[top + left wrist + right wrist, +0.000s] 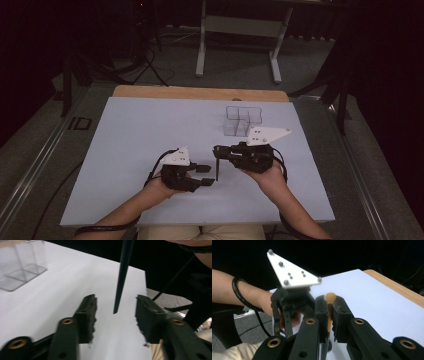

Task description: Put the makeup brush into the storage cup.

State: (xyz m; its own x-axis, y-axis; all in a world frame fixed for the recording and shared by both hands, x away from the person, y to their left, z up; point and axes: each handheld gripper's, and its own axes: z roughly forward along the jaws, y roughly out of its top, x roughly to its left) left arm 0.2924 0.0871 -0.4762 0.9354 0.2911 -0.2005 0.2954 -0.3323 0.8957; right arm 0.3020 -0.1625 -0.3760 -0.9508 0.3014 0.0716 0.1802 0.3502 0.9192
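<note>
A thin stick with an orange upper end (330, 298) and a dark tapered lower part (121, 277) hangs upright over the white table (140, 135). My right gripper (218, 150) is shut on it near the top, pads pressing from both sides (330, 305). My left gripper (204, 175) sits just left of it with its jaws open. The stick's dark tip (217, 170) hangs between the left gripper's jaws (116, 316) without touching either pad. The left gripper's grey plate (292, 272) shows close by in the right gripper view.
A clear plastic container with several compartments (243, 120) stands at the back right of the table, also seen as the clear container (21, 267). A wooden edge (200, 93) runs along the table's far side. A white desk frame (240, 35) stands on the floor beyond.
</note>
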